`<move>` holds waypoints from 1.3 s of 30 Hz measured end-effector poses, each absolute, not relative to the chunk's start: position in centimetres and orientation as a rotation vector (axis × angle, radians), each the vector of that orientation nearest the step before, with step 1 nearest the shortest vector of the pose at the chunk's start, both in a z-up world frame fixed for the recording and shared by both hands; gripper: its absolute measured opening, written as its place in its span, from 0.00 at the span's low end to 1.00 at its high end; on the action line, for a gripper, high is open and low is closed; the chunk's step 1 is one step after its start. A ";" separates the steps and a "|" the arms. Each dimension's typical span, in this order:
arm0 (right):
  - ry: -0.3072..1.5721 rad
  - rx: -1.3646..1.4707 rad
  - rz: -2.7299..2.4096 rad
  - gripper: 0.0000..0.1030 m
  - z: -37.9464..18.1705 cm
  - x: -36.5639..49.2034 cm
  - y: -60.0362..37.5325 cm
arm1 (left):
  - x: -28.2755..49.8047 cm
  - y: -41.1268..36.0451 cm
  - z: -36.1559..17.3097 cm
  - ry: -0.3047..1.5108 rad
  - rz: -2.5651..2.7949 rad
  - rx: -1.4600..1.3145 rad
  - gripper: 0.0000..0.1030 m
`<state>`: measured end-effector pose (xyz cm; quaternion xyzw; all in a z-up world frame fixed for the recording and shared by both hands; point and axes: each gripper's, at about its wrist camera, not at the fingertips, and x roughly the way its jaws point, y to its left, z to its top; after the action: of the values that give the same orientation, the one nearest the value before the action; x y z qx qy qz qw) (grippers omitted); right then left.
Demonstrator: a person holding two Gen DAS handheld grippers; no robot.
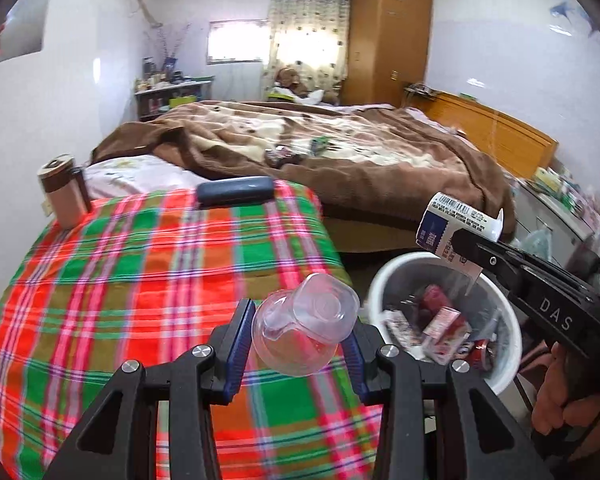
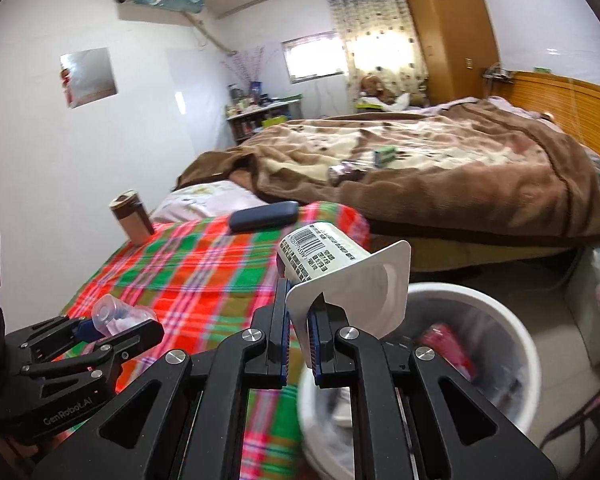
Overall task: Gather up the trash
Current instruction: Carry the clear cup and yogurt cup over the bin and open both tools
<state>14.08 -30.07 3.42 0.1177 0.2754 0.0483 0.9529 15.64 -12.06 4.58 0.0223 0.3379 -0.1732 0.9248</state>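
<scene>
Left gripper (image 1: 300,344): your jaws pinch the clear plastic cup (image 1: 305,326), low centre, over the plaid cloth (image 1: 140,280).
Right gripper (image 2: 300,340): you clamp the white yogurt cup (image 2: 340,268) by its rim, tilted above the white bin (image 2: 528,344).
Bin: lower right, wrappers inside.

Left hand-held gripper (image 1: 300,332) clamped, level; right hand-held gripper (image 2: 300,320) pinched shut, angled slightly upward.

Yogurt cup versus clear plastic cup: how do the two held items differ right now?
The yogurt cup is opaque white with a printed barcode; the clear plastic cup is see-through and unlabelled. The right gripper pinches the yogurt cup by its rim near the white bin; the left gripper spans the clear cup's body over the plaid cloth. Both look empty and tipped.
</scene>
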 end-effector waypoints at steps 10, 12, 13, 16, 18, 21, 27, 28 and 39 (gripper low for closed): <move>0.612 0.278 -0.028 0.08 1.3 12.7 -34.4 | 14.8 -19.3 2.2 0.743 -0.485 0.089 0.41; 0.619 0.286 -0.042 0.08 1.0 12.7 -35.0 | 14.8 -20.3 1.9 0.751 -0.502 0.098 0.41; 0.622 0.283 -0.050 0.08 0.9 12.5 -35.2 | 14.7 -21.0 1.7 0.754 -0.511 0.108 0.41; 0.641 0.285 -0.064 0.08 0.5 12.5 -35.8 | 14.7 -22.2 1.1 0.773 -0.531 0.117 0.41; 0.649 0.281 -0.077 0.08 0.1 12.5 -36.1 | 14.7 -22.9 0.8 0.777 -0.541 0.127 0.41; 0.668 0.288 -0.081 0.08 -0.4 12.1 -36.7 | 14.5 -23.8 0.3 0.790 -0.558 0.137 0.41; 0.713 0.279 -0.081 0.08 -1.1 11.8 -37.3 | 14.4 -24.6 -0.7 0.818 -0.569 0.148 0.41; 0.721 0.280 -0.077 0.08 -1.3 11.8 -37.4 | 14.4 -24.6 -0.7 0.819 -0.568 0.150 0.41; 0.764 0.272 -0.090 0.30 -1.7 11.6 -37.3 | 14.2 -23.8 -0.8 0.825 -0.547 0.137 0.59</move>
<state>11.57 -37.32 -1.68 0.1324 0.3713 -0.0437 0.9180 14.17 -23.82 -0.79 0.0656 0.3955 -0.2625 0.8777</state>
